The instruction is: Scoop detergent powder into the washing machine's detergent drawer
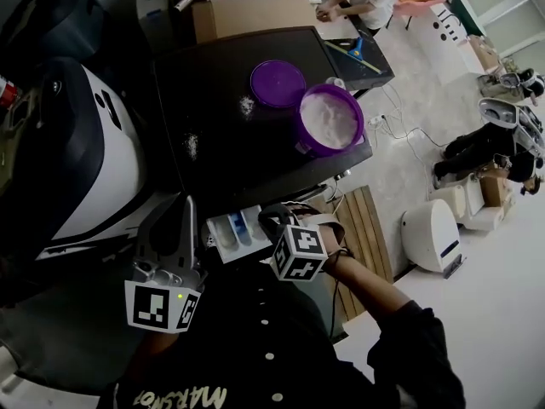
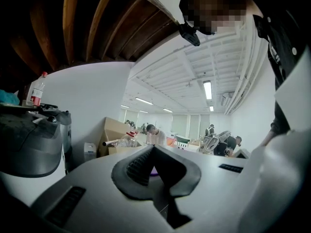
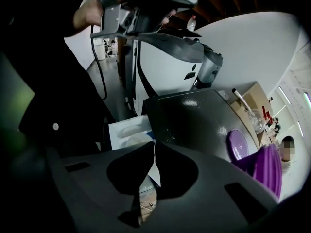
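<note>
Head view, drawer: the detergent drawer (image 1: 232,231) stands open from the machine's front, with its long axis running toward the person.
Head view, right gripper: the right gripper (image 1: 274,218) is just right of the drawer's outer end.
Head view, left gripper: the left gripper (image 1: 188,208) is just left of the drawer.
Head view, powder: the open purple tub (image 1: 329,119) of white powder sits beyond the drawer and to its right on the dark machine top (image 1: 221,139). Its lid (image 1: 278,83) lies beside it.
Left gripper view: the jaws are pressed together and empty, aimed over the machine top rather than at the drawer.
Right gripper view: the jaw tips meet and grip nothing. The drawer lies just past them, and the tub is farther right.
Judgement: the right gripper is nearer the tub, so the reach probably goes up and right from the drawer. No scoop can be made out.
</note>
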Motion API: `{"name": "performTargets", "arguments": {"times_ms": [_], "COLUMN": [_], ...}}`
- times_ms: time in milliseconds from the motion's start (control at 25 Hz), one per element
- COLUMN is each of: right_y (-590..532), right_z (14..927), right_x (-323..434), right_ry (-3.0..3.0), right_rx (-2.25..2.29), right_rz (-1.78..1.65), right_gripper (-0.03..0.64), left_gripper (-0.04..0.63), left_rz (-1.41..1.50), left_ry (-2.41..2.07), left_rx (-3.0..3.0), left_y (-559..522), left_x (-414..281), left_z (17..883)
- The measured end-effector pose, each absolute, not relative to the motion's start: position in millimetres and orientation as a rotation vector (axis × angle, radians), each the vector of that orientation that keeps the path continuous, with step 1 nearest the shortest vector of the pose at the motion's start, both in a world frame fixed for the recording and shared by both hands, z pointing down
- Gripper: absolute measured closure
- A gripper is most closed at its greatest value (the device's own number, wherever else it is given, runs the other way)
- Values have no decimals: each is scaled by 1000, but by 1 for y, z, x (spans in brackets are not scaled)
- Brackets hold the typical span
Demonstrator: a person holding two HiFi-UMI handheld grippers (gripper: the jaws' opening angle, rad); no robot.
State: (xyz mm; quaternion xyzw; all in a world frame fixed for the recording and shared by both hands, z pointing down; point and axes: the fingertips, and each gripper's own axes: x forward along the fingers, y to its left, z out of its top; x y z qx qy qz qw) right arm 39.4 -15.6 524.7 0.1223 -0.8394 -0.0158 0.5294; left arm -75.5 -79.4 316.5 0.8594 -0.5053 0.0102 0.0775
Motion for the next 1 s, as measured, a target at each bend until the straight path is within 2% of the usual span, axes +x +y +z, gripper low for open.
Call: {"name": "performTargets", "arguments": {"times_ms": [160,440,640,1000], "right_y": [-55,-166,-210,-226], "right_z": [461,374,380,438], "right_x": [68,163,203,218], "right_ry": [-1991,-1830,-1766,-1655], "right_rx": [413,707,792,782], "right_rz": [-41,-155,-130,-214], "right_gripper": [581,581,581,581], "left_gripper": [591,591,591,591], "left_rz": [-4,-47,-52,-19], "left_ry": [-1482,-1432,-1444,-1463], "left_rx": [2606,2657,2658,2637], "left_y": [-82,-86,-88,-93], "left_x": [-69,-58,-62,-68], "left_z": [309,300,297,301]}}
